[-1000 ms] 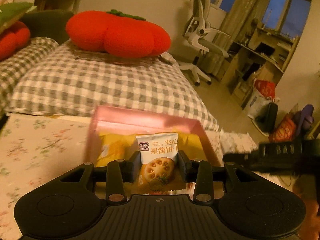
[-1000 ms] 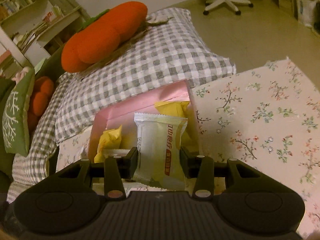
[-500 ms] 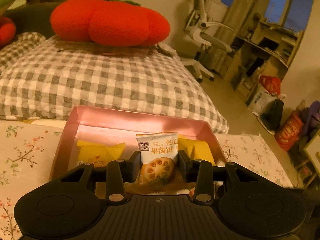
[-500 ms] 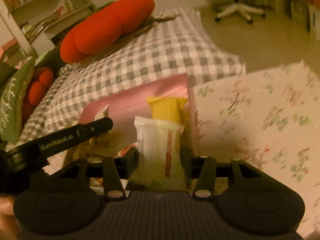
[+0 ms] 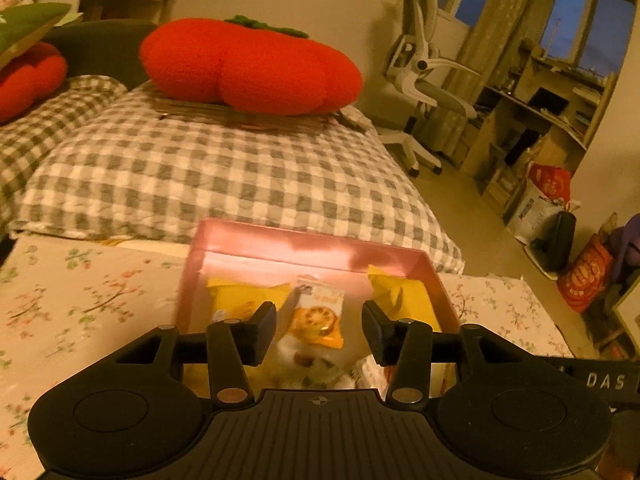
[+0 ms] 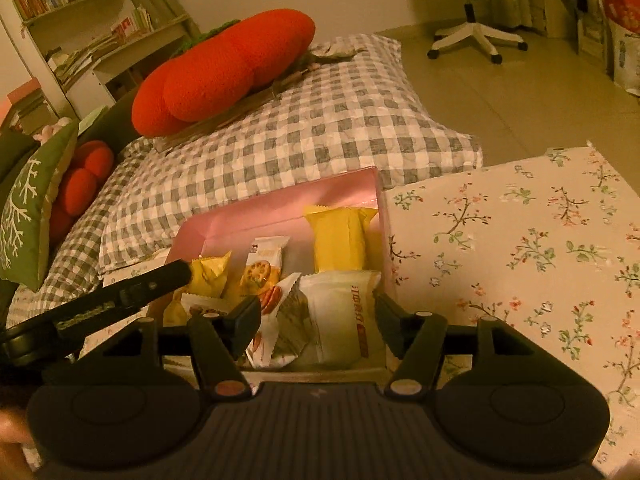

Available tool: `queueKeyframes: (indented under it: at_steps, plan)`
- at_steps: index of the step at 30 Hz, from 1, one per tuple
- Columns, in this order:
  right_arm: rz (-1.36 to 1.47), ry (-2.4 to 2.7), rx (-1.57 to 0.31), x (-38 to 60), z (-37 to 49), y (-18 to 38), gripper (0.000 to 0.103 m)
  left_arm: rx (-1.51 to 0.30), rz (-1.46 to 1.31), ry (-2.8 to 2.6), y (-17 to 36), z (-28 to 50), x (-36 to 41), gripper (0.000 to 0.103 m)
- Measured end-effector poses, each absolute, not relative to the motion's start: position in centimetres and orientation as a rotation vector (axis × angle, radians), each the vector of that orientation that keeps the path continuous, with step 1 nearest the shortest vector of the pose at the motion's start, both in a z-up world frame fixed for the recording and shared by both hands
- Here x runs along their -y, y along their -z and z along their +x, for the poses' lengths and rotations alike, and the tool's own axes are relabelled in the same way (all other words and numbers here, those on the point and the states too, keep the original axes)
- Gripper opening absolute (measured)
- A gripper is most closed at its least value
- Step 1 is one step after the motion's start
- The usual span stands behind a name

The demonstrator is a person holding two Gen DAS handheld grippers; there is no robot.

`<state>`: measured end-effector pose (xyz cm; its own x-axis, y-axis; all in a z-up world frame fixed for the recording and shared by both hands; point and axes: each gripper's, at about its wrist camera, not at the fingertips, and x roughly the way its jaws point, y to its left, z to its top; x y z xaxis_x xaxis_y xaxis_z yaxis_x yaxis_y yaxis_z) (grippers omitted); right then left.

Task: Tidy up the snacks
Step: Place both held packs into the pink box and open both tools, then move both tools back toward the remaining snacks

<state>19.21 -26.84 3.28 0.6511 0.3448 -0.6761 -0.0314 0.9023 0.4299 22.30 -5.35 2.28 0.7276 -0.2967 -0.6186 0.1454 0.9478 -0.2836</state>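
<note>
A pink box (image 5: 312, 240) sits on the floral cloth and holds several snack packets. My left gripper (image 5: 319, 324) hovers over it with its jaws opening. The jam biscuit packet (image 5: 320, 312) lies loose in the box below them, touching neither pad, between yellow packets (image 5: 244, 300). My right gripper (image 6: 316, 320) hangs over the near end of the pink box (image 6: 280, 200), its jaws also opening. A white packet (image 6: 340, 320) rests in the box between them, clear of the left pad. The jam biscuit packet (image 6: 264, 268) and a yellow packet (image 6: 340, 240) lie behind it. A left gripper finger (image 6: 160, 280) reaches in from the left.
A bed with a grey checked quilt (image 5: 208, 172) and a big red cushion (image 5: 248, 68) stands right behind the box. The floral cloth (image 6: 520, 240) spreads to the right. An office chair (image 5: 424, 80), a desk and bags (image 5: 548, 200) stand beyond on the floor.
Both grippers' jaws have spread. The left let go of the jam biscuit packet and the right let go of the white packet; both now lie in the pink box.
</note>
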Motion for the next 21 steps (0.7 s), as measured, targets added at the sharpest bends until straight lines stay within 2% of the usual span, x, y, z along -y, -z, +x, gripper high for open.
queueKeyframes:
  at_steps: [6, 10, 16, 21]
  plan:
    - [0.395, -0.21, -0.877, 26.5, 18.0, -4.4, 0.06, -0.745, -0.212, 0.205, -3.3, 19.7, 3.6, 0.046]
    - [0.359, -0.21, -0.877, 25.5, 16.8, -5.4, 0.068, -0.773, -0.194, 0.194, -3.7, 17.5, 2.6, 0.048]
    - [0.266, -0.232, -0.9, 23.5, 14.7, -6.9, 0.07, -0.803, -0.21, 0.194, -4.2, 14.5, 1.3, 0.048]
    - [0.212, -0.233, -0.919, 23.1, 12.5, -7.9, 0.076, -0.826, -0.2, 0.206, -4.7, 11.7, 1.5, 0.049]
